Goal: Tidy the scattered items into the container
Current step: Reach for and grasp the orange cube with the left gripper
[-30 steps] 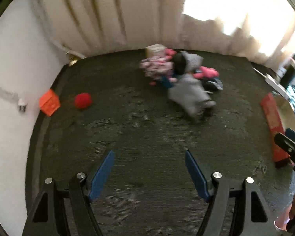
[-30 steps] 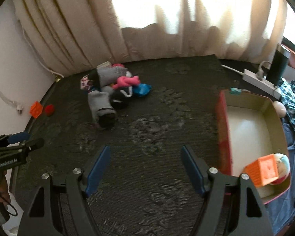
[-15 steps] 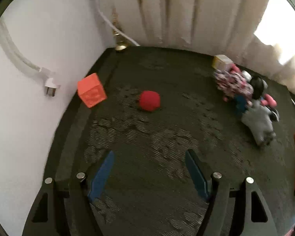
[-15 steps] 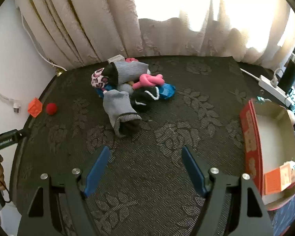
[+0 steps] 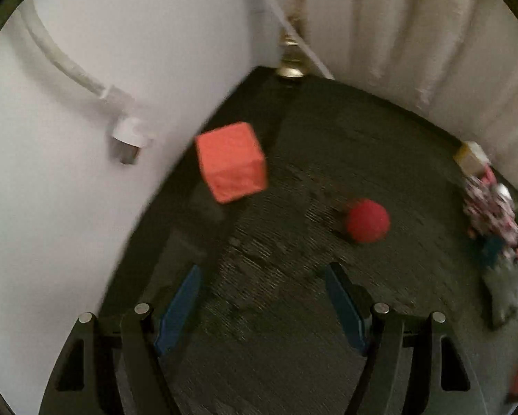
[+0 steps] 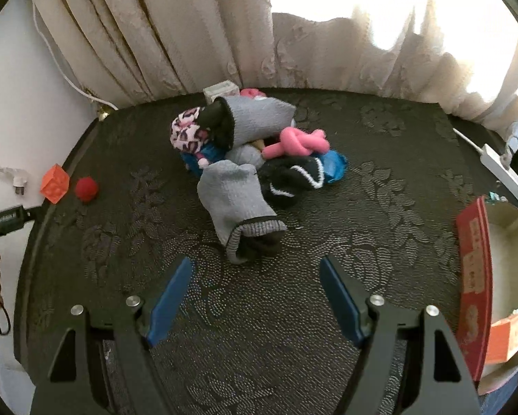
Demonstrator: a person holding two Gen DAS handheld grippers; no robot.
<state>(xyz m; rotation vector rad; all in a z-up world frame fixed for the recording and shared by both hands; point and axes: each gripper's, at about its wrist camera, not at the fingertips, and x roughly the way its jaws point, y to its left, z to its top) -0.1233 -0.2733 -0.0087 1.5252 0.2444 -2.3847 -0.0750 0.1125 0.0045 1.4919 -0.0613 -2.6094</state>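
- Left gripper (image 5: 262, 306): jaws wide, nothing between them; orange cube (image 5: 232, 171) at 11 o'clock, red ball (image 5: 366, 220) at 1 o'clock.
- Right gripper (image 6: 255, 299): jaws wide, empty; grey sock (image 6: 236, 204) at 12 o'clock.
- Red-sided box (image 6: 473, 269) at 3 o'clock, well apart from the sock pile.

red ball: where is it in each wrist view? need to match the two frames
Left wrist: red ball right of centre on the dark mat, just beyond the right fingertip.
Right wrist: red ball small at the far left edge of the mat.
Shared landmark: orange cube sits just left of the ball in both, near the white wall.
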